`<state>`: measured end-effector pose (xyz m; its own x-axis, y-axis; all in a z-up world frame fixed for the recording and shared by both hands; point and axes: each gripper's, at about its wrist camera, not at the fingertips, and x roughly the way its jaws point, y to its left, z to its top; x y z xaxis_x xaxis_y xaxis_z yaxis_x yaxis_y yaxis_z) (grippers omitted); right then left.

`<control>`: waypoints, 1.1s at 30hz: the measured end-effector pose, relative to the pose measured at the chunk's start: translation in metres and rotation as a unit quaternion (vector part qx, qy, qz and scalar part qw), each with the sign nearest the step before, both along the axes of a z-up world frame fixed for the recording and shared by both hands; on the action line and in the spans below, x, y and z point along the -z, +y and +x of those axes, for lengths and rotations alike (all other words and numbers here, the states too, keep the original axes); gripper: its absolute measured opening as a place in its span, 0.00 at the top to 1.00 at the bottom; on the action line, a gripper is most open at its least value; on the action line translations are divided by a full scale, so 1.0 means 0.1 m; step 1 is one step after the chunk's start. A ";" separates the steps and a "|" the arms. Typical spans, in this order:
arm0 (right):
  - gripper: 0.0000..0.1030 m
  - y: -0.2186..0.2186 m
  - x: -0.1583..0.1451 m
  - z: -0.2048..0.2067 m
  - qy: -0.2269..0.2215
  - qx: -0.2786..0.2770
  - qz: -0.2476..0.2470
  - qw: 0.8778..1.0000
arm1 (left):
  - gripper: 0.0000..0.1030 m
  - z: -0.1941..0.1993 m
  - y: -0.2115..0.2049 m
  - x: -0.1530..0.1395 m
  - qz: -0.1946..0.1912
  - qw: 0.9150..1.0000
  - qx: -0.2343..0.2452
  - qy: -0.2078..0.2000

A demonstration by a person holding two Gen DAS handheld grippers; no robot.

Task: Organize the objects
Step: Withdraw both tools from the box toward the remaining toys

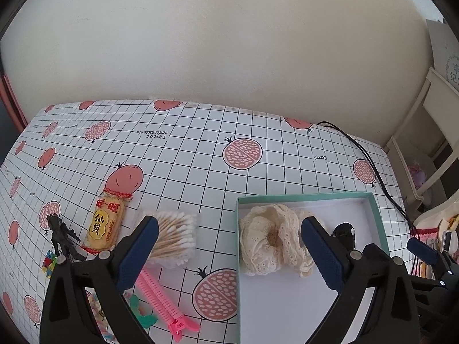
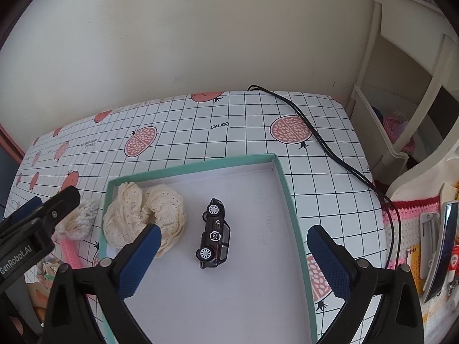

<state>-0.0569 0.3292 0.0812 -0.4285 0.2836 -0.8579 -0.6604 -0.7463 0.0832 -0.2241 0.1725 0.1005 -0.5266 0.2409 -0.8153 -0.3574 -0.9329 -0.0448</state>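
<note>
Inside the box [image 2: 289, 200]: toy car [image 2: 214, 233] lying on its side on the white floor, lace scrunchie [image 2: 143, 218] beside it in the far-left corner, the two apart.
Right gripper [image 2: 232, 253]: fingers spread wide, empty, over the box with the car between them; the left finger [image 2: 140, 258] overlaps the scrunchie's near edge, contact unclear.
Left gripper [image 1: 229, 246]: fingers spread wide, holding nothing, straddling the box's left wall; one finger [image 1: 137, 252] over the cotton swabs [image 1: 175, 238], the other over the scrunchie.
Left of the box: swabs, snack packet [image 1: 106, 223], pink hair clip [image 1: 163, 301], black figurine [image 1: 61, 235].
Table [image 1: 186, 157]: grid cloth with pomegranate prints; black cable [image 2: 330, 146] runs along the right side.
</note>
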 end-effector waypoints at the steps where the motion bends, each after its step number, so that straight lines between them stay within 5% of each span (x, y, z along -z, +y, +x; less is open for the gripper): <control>1: 0.00 -0.01 -0.02 0.00 0.001 -0.001 0.001 1.000 | 0.03 0.00 0.00 0.00 0.000 1.000 0.002 -0.001; 13: 0.00 -0.45 -0.46 -0.08 0.023 -0.028 0.020 0.999 | 0.03 0.13 -0.38 -0.37 -0.015 1.000 0.000 0.019; 33: 0.00 -1.53 -0.83 -0.48 0.038 -0.112 0.023 0.993 | 0.03 0.15 -1.87 -0.89 0.015 0.996 -0.090 0.016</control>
<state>-0.1045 0.1765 0.1644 -0.5487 0.2116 -0.8088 -0.4704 -0.8779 0.0894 -0.2094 -0.0147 0.1897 -0.5887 0.1644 -0.7914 -0.1862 -0.9804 -0.0651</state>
